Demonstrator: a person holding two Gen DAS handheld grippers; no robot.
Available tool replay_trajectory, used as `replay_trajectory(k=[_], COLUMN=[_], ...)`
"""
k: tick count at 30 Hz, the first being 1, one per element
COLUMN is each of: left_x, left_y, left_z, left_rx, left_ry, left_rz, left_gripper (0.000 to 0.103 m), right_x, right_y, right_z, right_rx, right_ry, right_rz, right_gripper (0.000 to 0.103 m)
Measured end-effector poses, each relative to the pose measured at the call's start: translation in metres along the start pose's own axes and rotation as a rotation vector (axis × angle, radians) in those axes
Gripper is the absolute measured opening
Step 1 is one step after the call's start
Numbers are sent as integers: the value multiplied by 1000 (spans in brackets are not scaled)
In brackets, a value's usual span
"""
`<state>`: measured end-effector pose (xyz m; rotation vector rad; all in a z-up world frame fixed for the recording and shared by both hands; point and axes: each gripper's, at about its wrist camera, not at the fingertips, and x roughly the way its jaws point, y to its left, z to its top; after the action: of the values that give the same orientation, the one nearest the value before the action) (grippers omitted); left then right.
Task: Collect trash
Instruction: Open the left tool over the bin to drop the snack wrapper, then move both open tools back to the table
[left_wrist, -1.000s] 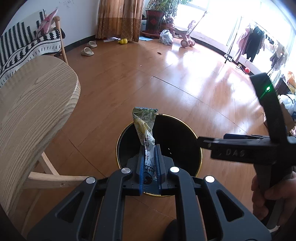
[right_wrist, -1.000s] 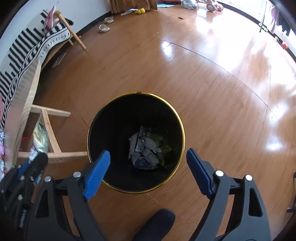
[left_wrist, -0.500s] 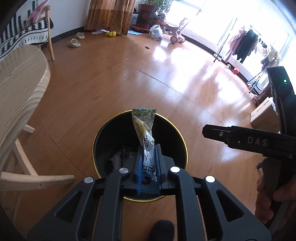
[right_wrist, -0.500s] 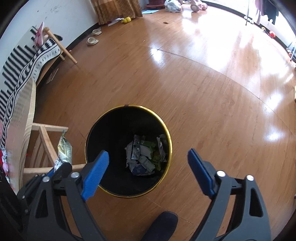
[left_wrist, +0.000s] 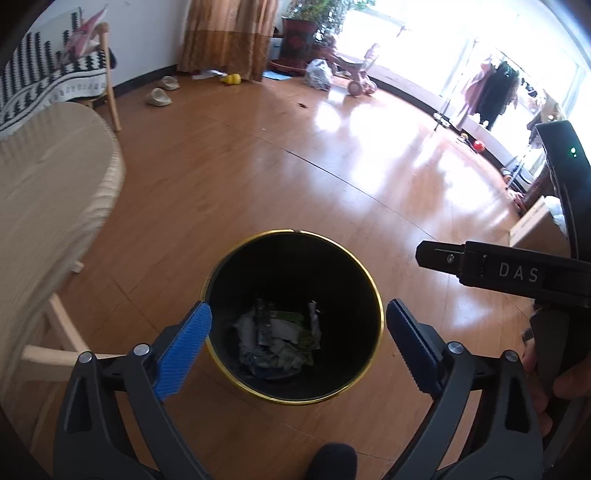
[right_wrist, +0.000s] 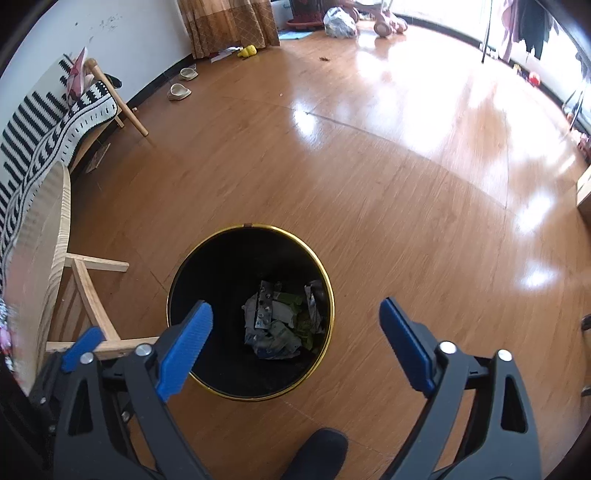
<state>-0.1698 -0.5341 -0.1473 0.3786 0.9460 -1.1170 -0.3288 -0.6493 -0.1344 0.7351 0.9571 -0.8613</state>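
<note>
While both our left gripper (left_wrist: 297, 341) and right gripper (right_wrist: 295, 339) are opening, nothing between them, the wrappers (left_wrist: 279, 339) lie in the bin (left_wrist: 221, 266): light, crinkly, slippery, best pinched at a flat edge.

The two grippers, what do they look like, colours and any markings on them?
Both are black plastic frames with silver rivets and ribbed blue pads on the jaws. The left gripper and right gripper look alike. Seen from the left wrist view, the right one's black body carries white letters "DAS" and a small green light.
</note>
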Motion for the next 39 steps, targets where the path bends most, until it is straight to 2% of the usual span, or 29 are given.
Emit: replay_trajectory(k=[2, 6, 9, 13, 17, 21, 28, 29, 32, 39], left_x=[-13, -52, -92, -149, -203, -251, -322, -329, -334, -309], left_y=[7, 38, 73, 141, 216, 288, 402, 421, 455, 495], left_z=[1, 4, 3, -7, -28, -63, -125, -132, -136, -123], left_rx=[-2, -30, -67, -159, -275, -391, -586, -630, -671, -637], left_ry=[4, -32, -80, -138, -167, -173, -199, -210, -225, -198], left_rz=[28, 82, 148, 261, 375, 483, 612, 624, 639, 612], left_gripper=[93, 93, 93, 93, 93, 93, 93, 93, 93, 93], right_x=[-7, -22, -32, -43, -51, -54, -52, -50, -46, -33], right_y=[15, 62, 109, 182, 259, 336, 434, 442, 472, 525], right_z=[2, 2, -1, -10, -27, -51, -90, -92, -109, -134], right_rx=[-34, -100, -167, -264, -375, -489, -608, -618, -661, -739], right_ry=[-22, -53, -68, -78, -78, -63, -31, -26, -8, 11], right_rz=[-8, 35, 78, 146, 216, 278, 364, 370, 386, 417], right_gripper=[94, 94, 94, 94, 94, 94, 94, 94, 94, 94])
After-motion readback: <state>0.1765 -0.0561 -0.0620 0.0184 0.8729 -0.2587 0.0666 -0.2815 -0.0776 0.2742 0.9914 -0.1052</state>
